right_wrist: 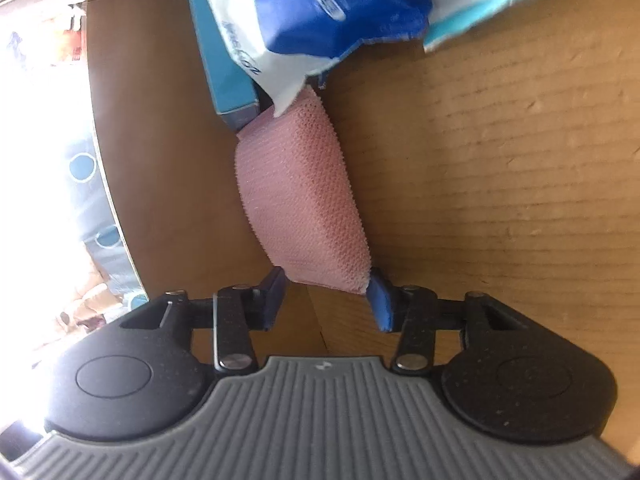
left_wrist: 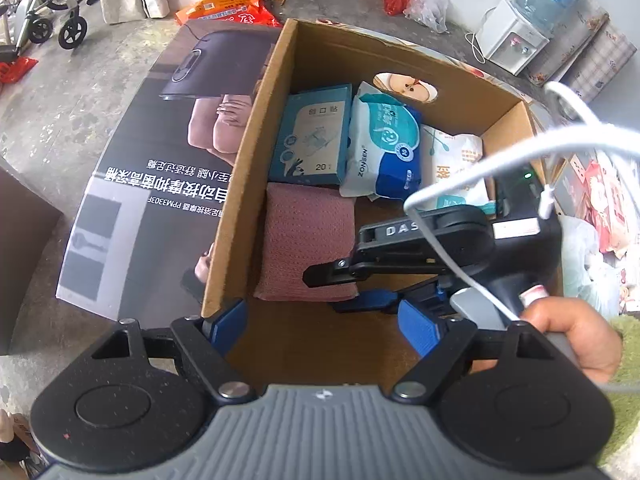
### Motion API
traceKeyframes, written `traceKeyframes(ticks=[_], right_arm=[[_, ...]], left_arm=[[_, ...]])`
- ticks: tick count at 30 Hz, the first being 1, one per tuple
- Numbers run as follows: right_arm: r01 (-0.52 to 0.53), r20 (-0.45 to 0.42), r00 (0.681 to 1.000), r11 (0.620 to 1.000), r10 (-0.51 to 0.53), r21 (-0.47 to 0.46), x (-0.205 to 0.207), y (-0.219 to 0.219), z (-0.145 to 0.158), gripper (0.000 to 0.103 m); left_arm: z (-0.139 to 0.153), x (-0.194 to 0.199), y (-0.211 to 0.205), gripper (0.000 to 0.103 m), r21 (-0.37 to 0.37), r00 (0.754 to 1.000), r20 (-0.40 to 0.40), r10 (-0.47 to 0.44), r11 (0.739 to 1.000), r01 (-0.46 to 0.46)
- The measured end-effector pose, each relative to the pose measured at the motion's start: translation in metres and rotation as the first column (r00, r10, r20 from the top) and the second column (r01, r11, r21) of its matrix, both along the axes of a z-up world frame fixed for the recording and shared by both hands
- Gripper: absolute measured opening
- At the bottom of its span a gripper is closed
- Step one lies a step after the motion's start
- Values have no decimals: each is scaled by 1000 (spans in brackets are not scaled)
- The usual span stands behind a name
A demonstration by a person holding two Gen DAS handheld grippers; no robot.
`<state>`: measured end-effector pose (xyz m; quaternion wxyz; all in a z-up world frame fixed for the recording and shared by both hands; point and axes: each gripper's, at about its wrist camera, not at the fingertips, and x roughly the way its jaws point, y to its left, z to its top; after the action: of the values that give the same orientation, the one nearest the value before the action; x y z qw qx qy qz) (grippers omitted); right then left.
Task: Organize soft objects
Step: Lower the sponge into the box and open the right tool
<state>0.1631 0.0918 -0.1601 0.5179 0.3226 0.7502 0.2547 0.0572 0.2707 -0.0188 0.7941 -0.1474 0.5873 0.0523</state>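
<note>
The right tongs (right_wrist: 327, 300) reach into the cardboard box (left_wrist: 256, 128) with their blue pads parted and nothing pressed between them; the near end of the pink cloth pad (right_wrist: 300, 200) sits just ahead of the tips, and from the right wrist view it is hard to say whether a pad brushes its corner. The left tongs (left_wrist: 326, 330) stand wide apart and empty over the near edge of the box, one pad just outside the box's left wall and the other inside it.

The pink cloth pad lies flat on the box floor against the left wall. Just beyond it, touching its far end, is a blue carton (left_wrist: 310, 134). Beside the carton lies a white and blue wipes pack (left_wrist: 384, 148), and next to that a white packet (left_wrist: 452, 160). A hand (left_wrist: 576, 336) grips the right tool's handle, with a white cable (left_wrist: 460, 176) looping over it. The box stands on a grey concrete floor (left_wrist: 80, 92).
</note>
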Motion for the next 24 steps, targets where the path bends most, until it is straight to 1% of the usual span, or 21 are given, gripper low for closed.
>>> traceKeyframes(ticks=[1, 2, 4, 6, 8, 12, 15, 17, 19, 20, 22, 24], right_arm=[[5, 14, 1000, 1000, -5, 7, 3, -1, 4, 56], [16, 32, 999, 1000, -17, 24, 4, -7, 11, 57], [53, 64, 996, 996, -57, 65, 9, -24, 26, 62], [84, 105, 990, 990, -96, 113, 11, -38, 41, 66], [120, 144, 979, 977, -146, 177, 12, -55, 57, 68], [203, 173, 948, 927, -267, 316, 17, -92, 85, 70], [245, 198, 919, 888, -341, 390, 14, -115, 106, 71], [272, 204, 900, 861, -386, 429, 17, -141, 120, 71], [301, 211, 881, 846, -423, 441, 17, -164, 128, 71], [314, 216, 874, 846, -434, 430, 18, -178, 129, 71], [329, 244, 865, 863, -439, 384, 15, -201, 133, 71], [335, 257, 865, 878, -430, 342, 14, -210, 135, 70]], left_arm=[[0, 0, -2, 84, 0, 1000, 2, -5, 1000, 5], [1, 0, -4, 84, -1, 1000, 2, -11, 1000, 11], [3, 0, -8, 85, -8, 1000, 7, -25, 1000, 25], [6, 0, -12, 87, -17, 999, 17, -38, 999, 38], [9, 0, -17, 88, -28, 998, 25, -56, 998, 56], [15, 2, -35, 88, -27, 994, 29, -105, 994, 106], [20, 6, -53, 89, -29, 991, 30, -133, 991, 133], [23, 8, -66, 89, -27, 988, 34, -150, 988, 151], [23, 10, -81, 89, -22, 985, 29, -170, 985, 171], [22, 11, -89, 89, -16, 983, 23, -181, 983, 182], [21, 13, -102, 89, 16, 980, 14, -199, 980, 198], [18, 13, -112, 88, 42, 978, 4, -207, 978, 206]])
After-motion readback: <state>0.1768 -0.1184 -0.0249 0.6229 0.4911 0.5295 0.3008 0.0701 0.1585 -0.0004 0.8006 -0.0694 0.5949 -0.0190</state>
